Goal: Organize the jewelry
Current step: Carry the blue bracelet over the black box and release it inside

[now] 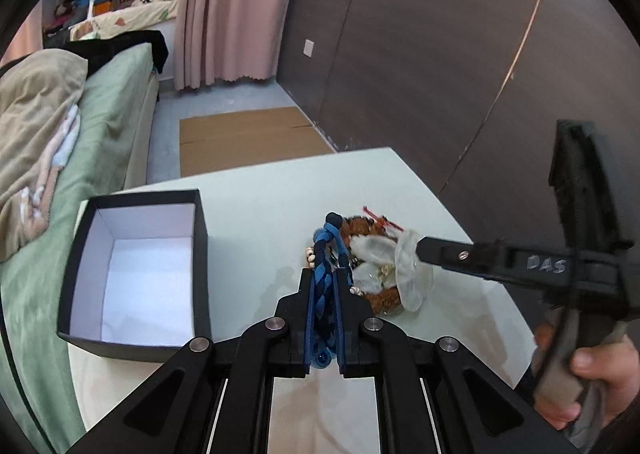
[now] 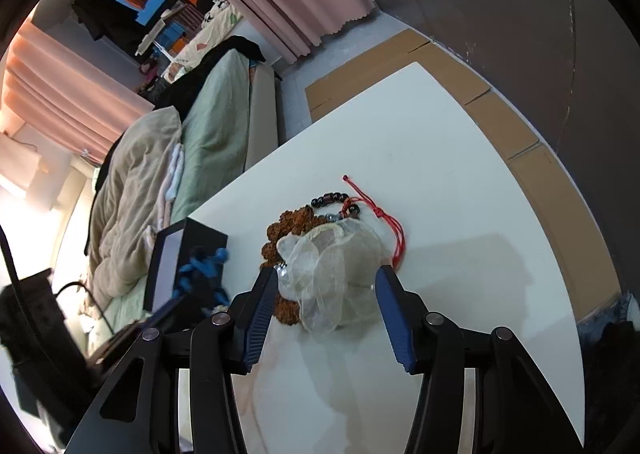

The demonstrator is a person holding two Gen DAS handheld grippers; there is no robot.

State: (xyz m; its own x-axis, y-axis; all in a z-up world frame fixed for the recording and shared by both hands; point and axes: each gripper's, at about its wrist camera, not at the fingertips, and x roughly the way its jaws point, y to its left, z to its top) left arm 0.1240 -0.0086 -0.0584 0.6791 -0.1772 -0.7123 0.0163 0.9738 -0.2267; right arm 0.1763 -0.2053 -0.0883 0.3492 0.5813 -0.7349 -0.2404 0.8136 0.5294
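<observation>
My left gripper (image 1: 325, 278) is shut on a blue braided cord bracelet (image 1: 327, 254), held above the white table (image 1: 256, 189). The bracelet also shows in the right wrist view (image 2: 202, 268). A pile of jewelry lies on the table: a sheer white pouch (image 2: 336, 274), a brown bead bracelet (image 2: 286, 228), dark beads (image 2: 330, 198) and a red cord (image 2: 394, 228). My right gripper (image 2: 326, 278) is open, its jaws on either side of the pouch. In the left wrist view its finger (image 1: 444, 252) touches the pouch (image 1: 404, 270). An open black box (image 1: 140, 274) with a white inside stands to the left.
A bed with a green sheet (image 1: 108, 121) and a beige blanket (image 1: 36, 125) runs along the table's left side. Flat cardboard (image 1: 248, 141) lies on the floor beyond the table. A dark wall (image 1: 440, 53) stands behind, with pink curtains (image 1: 236, 5).
</observation>
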